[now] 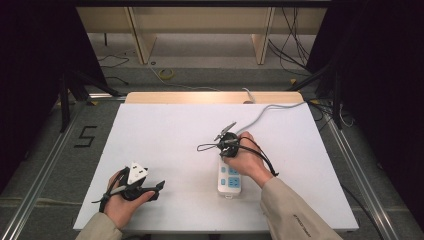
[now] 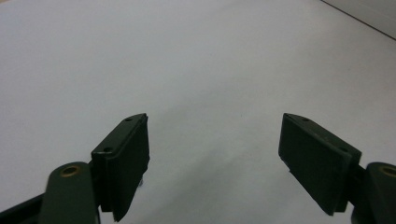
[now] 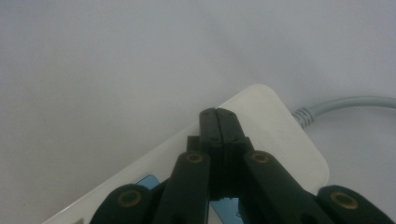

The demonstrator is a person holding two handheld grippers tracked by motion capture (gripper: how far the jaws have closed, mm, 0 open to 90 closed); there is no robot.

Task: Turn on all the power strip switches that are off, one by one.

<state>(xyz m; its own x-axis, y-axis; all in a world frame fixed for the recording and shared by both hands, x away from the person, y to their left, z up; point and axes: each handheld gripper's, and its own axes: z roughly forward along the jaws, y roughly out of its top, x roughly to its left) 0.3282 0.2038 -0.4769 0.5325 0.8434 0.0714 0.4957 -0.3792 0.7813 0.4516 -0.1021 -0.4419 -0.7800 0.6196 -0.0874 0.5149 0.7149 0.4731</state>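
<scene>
White power strip (image 1: 229, 181) with blue sockets lying on the white table (image 1: 165, 140), right of centre and towards the near edge, grey cord (image 1: 270, 110) running off from its far end towards the back; right gripper (image 3: 218, 122) poised over the strip's cord end, jaws pressed flat together with nothing between them; left gripper (image 2: 215, 154) well apart at the near left, jaws spread wide over bare tabletop, holding nothing

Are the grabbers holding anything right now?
No. The left gripper is open over bare table. The right gripper is shut, with nothing between its jaws, over the power strip.
</scene>
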